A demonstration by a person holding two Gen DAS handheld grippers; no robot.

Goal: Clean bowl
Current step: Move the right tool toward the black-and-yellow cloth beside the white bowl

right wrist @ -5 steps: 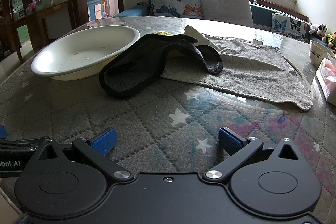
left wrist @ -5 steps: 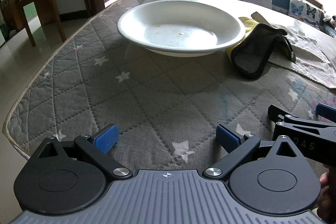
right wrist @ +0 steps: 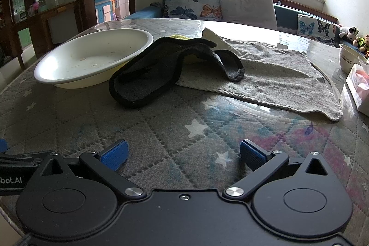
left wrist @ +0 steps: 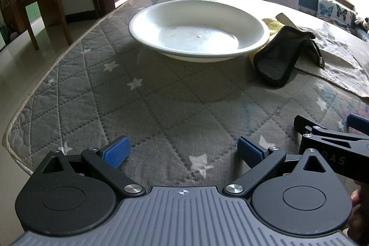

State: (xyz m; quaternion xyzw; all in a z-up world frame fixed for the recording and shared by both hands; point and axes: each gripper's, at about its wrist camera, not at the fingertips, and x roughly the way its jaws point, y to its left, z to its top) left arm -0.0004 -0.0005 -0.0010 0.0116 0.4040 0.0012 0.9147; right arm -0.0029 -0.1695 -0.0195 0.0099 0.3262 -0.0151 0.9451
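Bowl (left wrist: 196, 29) sits as before beside the dark cloth (left wrist: 280, 57); both tools (left wrist: 183, 150) (right wrist: 183, 152) remain spread wide, empty.

Glossy white bowl (left wrist: 196, 29), quilted cloth tabletop (left wrist: 161, 103), matt dark rag (right wrist: 156, 70).

Nothing has visibly changed between the earlier pictures and this moment. The left tongs (left wrist: 183, 151) hold the same place over the quilted worktop (left wrist: 161, 103), jaws spread just as wide, with nothing between them. The right tongs (right wrist: 182, 153) beside them are likewise no nearer and no farther, and open to the same width. The white bowl (left wrist: 198, 31) sits on the same spot, with the same specks on its floor. The dark cloth (right wrist: 150, 80) against its rim keeps the same folds. Any drift of either hand is too slight to make out.
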